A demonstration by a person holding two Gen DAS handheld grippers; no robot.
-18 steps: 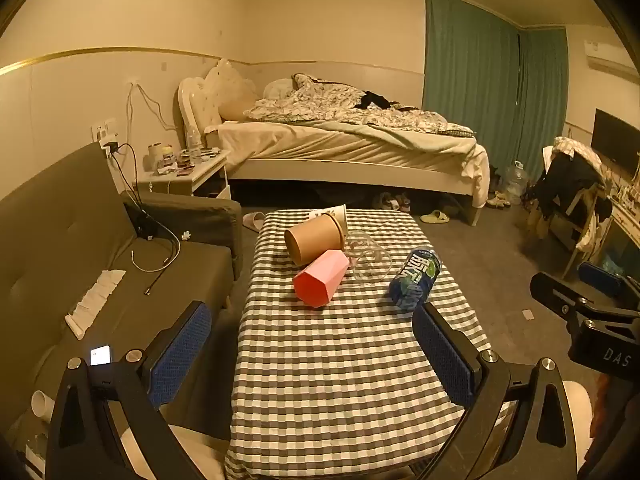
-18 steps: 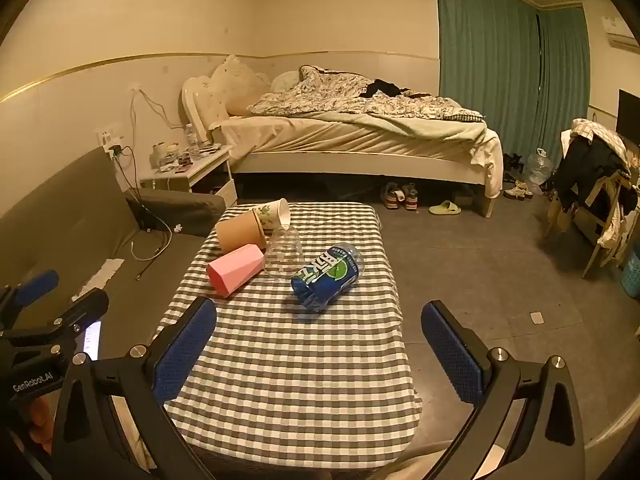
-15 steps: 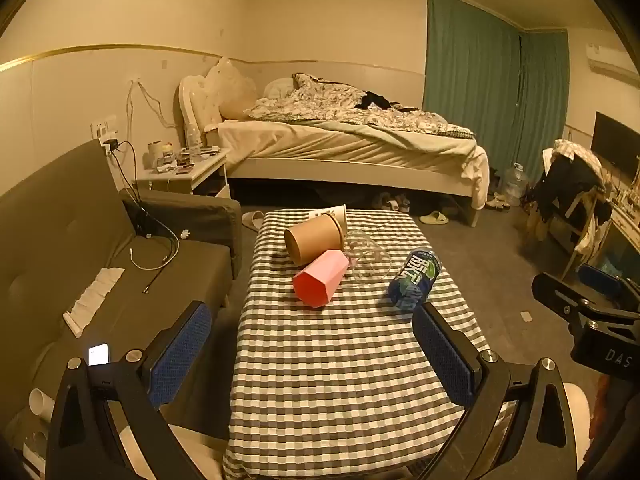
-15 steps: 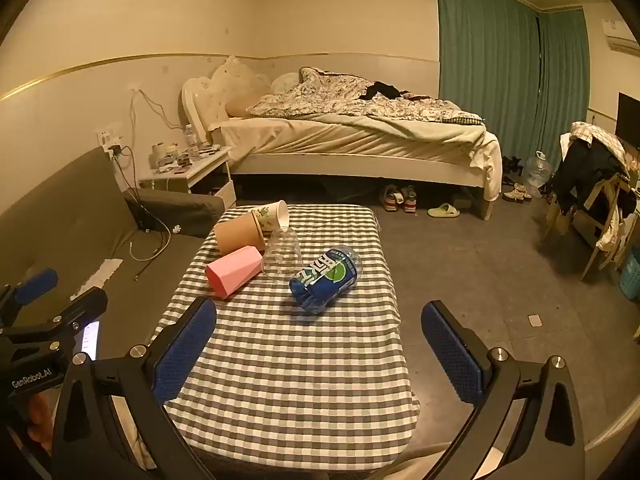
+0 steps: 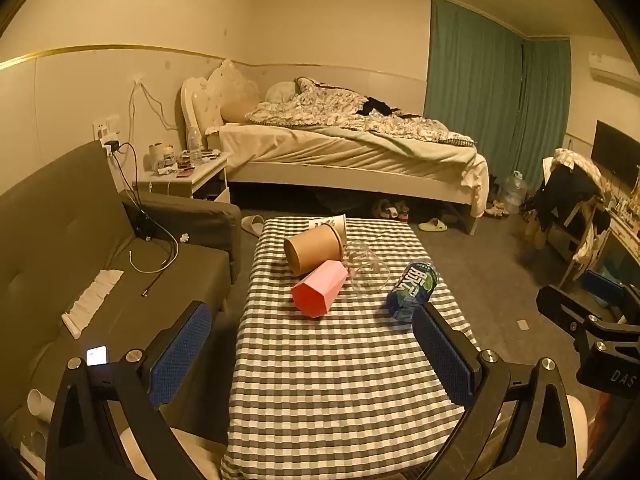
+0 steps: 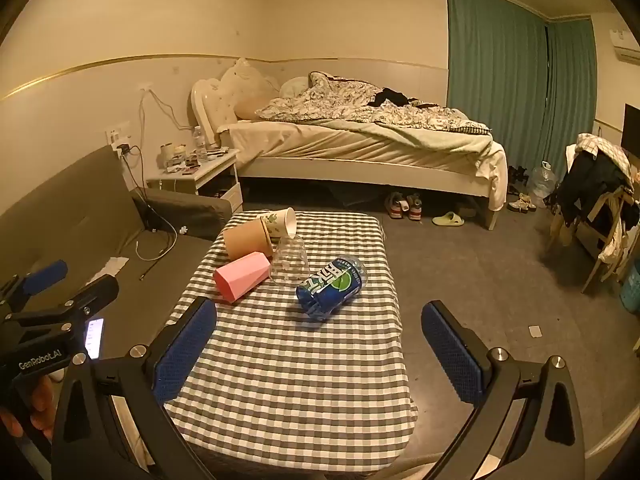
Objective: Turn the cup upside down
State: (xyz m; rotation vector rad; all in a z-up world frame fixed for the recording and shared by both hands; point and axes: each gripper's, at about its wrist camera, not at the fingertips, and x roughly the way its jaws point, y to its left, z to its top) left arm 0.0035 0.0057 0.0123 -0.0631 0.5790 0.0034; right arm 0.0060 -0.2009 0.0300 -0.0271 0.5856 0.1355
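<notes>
Several cups lie on their sides on the checked table (image 5: 336,368) (image 6: 288,364): a pink faceted cup (image 5: 320,294) (image 6: 242,276), a brown paper cup (image 5: 314,249) (image 6: 248,239), a white printed paper cup (image 5: 334,225) (image 6: 280,220), a clear plastic cup (image 5: 366,270) (image 6: 290,260) and a blue labelled cup (image 5: 412,290) (image 6: 332,286). My left gripper (image 5: 312,354) is open and empty, above the table's near end. My right gripper (image 6: 320,348) is open and empty, also short of the cups.
A grey sofa (image 5: 80,264) stands left of the table with cables and a lit phone (image 5: 97,356). A bed (image 5: 344,152) and a nightstand (image 5: 188,176) are behind. A chair with clothes (image 6: 600,196) stands right. Bare floor (image 6: 480,280) lies to the table's right.
Both views have drifted slightly; the cups sit a little lower and nearer in frame. Both grippers stay open and empty. No cup has moved.
</notes>
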